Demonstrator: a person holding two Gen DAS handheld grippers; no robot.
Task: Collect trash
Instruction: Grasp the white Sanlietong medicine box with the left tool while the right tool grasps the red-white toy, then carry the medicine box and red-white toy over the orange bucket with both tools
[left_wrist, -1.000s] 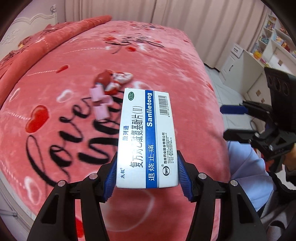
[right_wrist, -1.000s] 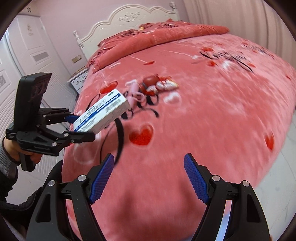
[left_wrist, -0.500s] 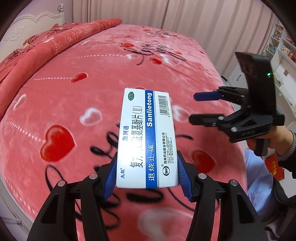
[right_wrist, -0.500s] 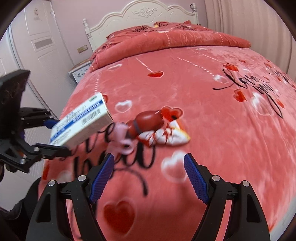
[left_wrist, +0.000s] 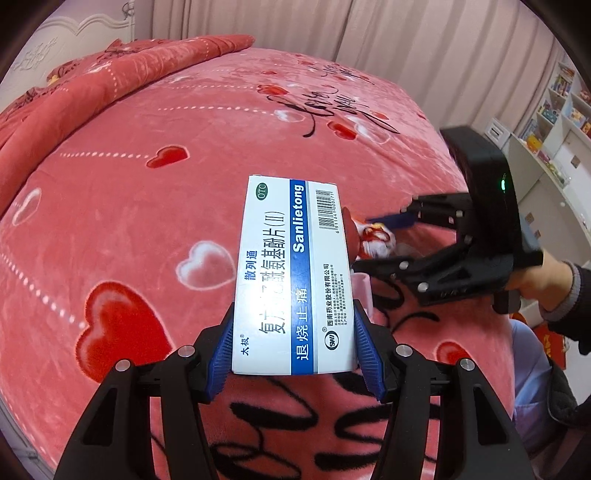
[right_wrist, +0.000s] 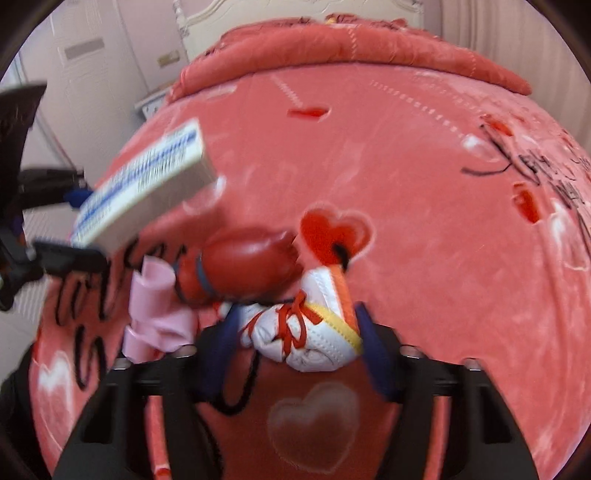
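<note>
My left gripper (left_wrist: 294, 317) is shut on a white-and-blue medicine box (left_wrist: 291, 273), held up over the red heart-print blanket (left_wrist: 129, 206). The right wrist view shows that box (right_wrist: 144, 188) at the left, blurred. A crumpled white wrapper (right_wrist: 306, 339) with red and orange print lies on the blanket. My right gripper (right_wrist: 295, 325) is closing on it, its blue pads touching both sides. In the left wrist view the right gripper (left_wrist: 380, 242) pinches the same wrapper (left_wrist: 375, 240). Against the wrapper lie a red glossy piece (right_wrist: 243, 266) and pink scraps (right_wrist: 159, 317).
A folded red quilt (left_wrist: 110, 81) and a white headboard (right_wrist: 288, 11) lie at the bed's far end. Curtains (left_wrist: 369, 37) hang behind; shelves and a white desk (left_wrist: 546, 147) stand right. A hand (left_wrist: 535, 284) holds the right gripper. A door (right_wrist: 85, 74) stands left.
The right gripper swept across the bed down to the trash pile and narrowed its jaws around the white wrapper. The left gripper shifted over the bed, still holding the box.
</note>
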